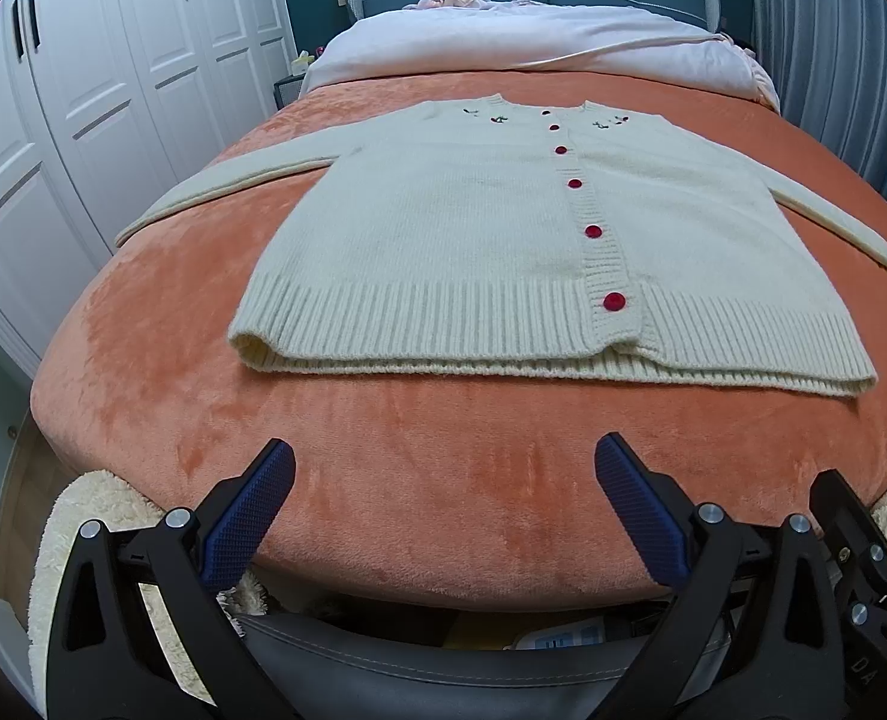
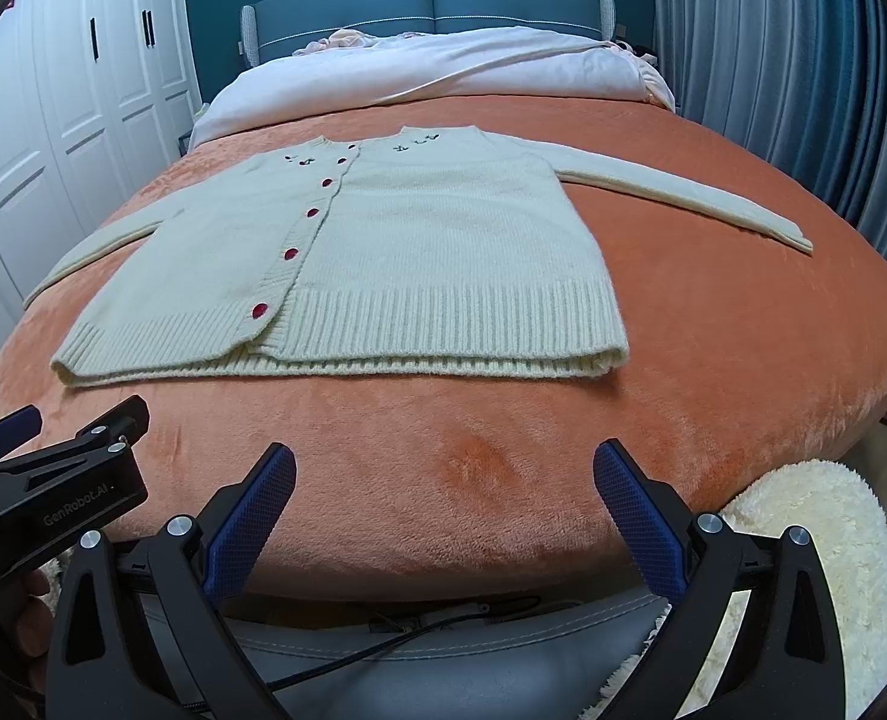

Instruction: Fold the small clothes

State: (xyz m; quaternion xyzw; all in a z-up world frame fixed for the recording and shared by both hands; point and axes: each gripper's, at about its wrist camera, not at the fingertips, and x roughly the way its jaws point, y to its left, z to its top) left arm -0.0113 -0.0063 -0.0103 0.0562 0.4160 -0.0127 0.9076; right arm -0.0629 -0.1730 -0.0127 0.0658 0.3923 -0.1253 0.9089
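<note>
Left black plastic two-finger gripper (image 1: 443,480) with dark blue, cross-hatched rubber finger pads (image 1: 245,516) and round silver screw heads. Right black plastic two-finger gripper (image 2: 443,483) is identical. White "GenRobot.AI" lettering marks the left gripper's body.

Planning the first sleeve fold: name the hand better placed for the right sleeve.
Right. The right gripper faces the cardigan's outstretched right sleeve; the left gripper sits farther left. Both are open.
</note>
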